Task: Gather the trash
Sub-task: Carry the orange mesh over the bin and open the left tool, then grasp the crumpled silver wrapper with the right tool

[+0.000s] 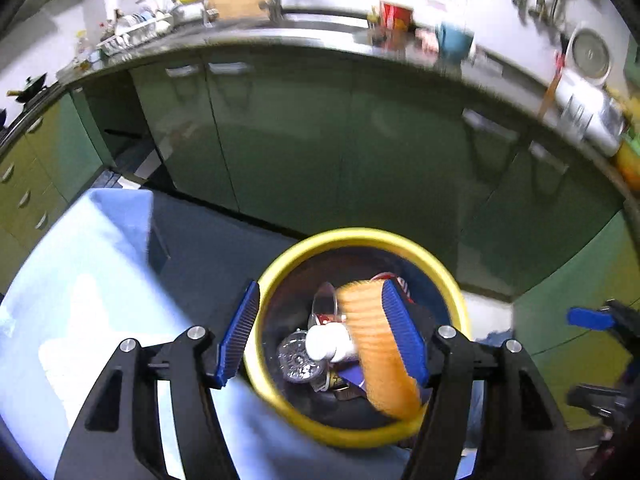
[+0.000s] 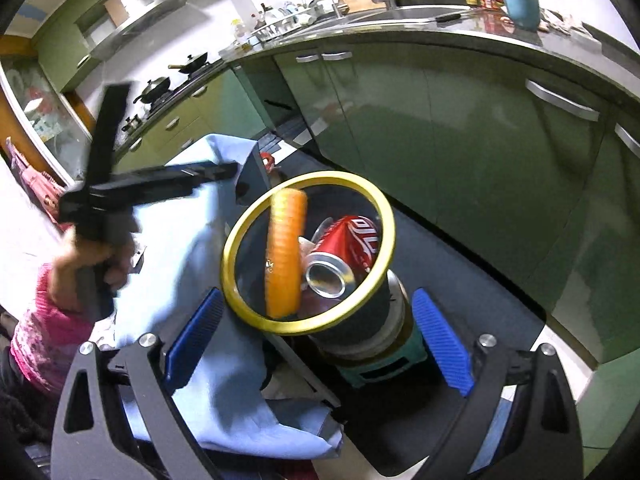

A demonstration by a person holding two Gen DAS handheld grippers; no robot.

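Left wrist view gave us the left gripper (image 1: 320, 336) with its pads spread wide above the bin (image 1: 276, 396), gripping nothing. An orange ribbed piece (image 1: 376, 348) lay against the inner face of one pad, inside the yellow rim; whether it clung there or was falling free, we could not tell. We judged it light, soft and compressible, best taken across its flat faces. In the bin we noted a can (image 2: 348, 252), open-topped and on its side, and clear plastic (image 1: 298, 356); we judged the can light, thin-walled and easily dented.

The right gripper (image 2: 320, 344) was likewise spread and empty, just short of the bin. The bin stood on a teal stool (image 2: 376, 368) beside a table under blue cloth (image 2: 200, 280). Green cabinets (image 2: 400, 112) and a cluttered counter (image 2: 440, 28) ran behind, over a dark floor (image 2: 460, 280).
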